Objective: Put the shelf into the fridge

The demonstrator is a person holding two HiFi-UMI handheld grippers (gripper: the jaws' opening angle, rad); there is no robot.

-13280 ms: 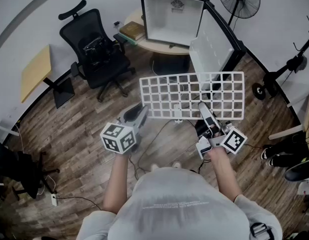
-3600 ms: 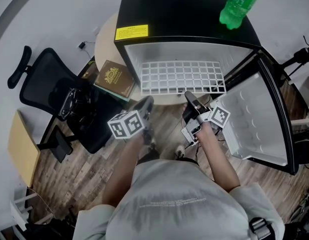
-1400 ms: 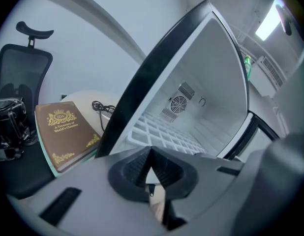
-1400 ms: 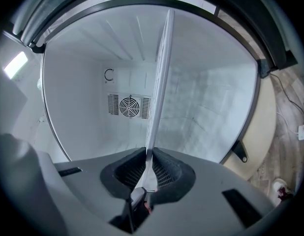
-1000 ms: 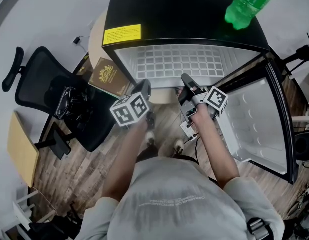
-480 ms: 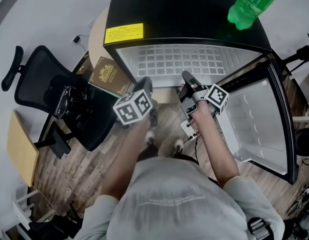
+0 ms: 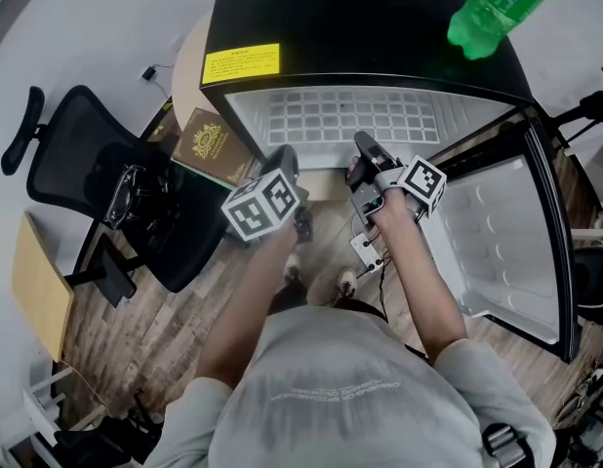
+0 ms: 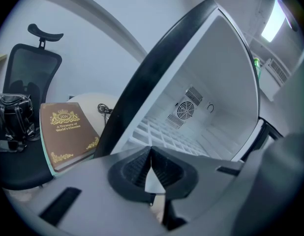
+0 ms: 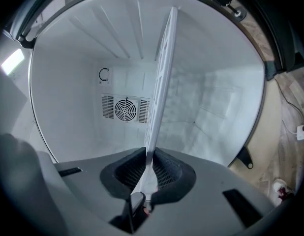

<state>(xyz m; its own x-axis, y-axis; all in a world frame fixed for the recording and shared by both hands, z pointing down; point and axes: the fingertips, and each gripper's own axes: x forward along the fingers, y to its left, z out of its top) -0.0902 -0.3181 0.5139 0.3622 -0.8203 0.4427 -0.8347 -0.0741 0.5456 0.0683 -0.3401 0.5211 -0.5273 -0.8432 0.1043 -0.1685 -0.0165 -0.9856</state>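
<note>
The white wire shelf [image 7: 341,120] lies flat inside the open black fridge [image 7: 360,18], most of its grid within the white cavity. My right gripper [image 7: 363,149] is shut on the shelf's front edge. In the right gripper view the shelf [image 9: 162,82] runs edge-on from the jaws [image 9: 147,156] toward the back wall with its fan vent [image 9: 125,108]. At the fridge's left front corner my left gripper [image 7: 287,159] is shut with nothing held. In the left gripper view the shelf [image 8: 167,136] lies just beyond that gripper's tips [image 8: 151,151].
A green bottle [image 7: 497,8] lies on the fridge top. The fridge door [image 7: 497,242] stands open to the right. A brown book [image 7: 206,149] rests on the round table left of the fridge, beside a black office chair [image 7: 97,193]. Cables trail over the wooden floor.
My left gripper has drifted slightly right toward the fridge opening. The right gripper and the shelf have barely moved.
</note>
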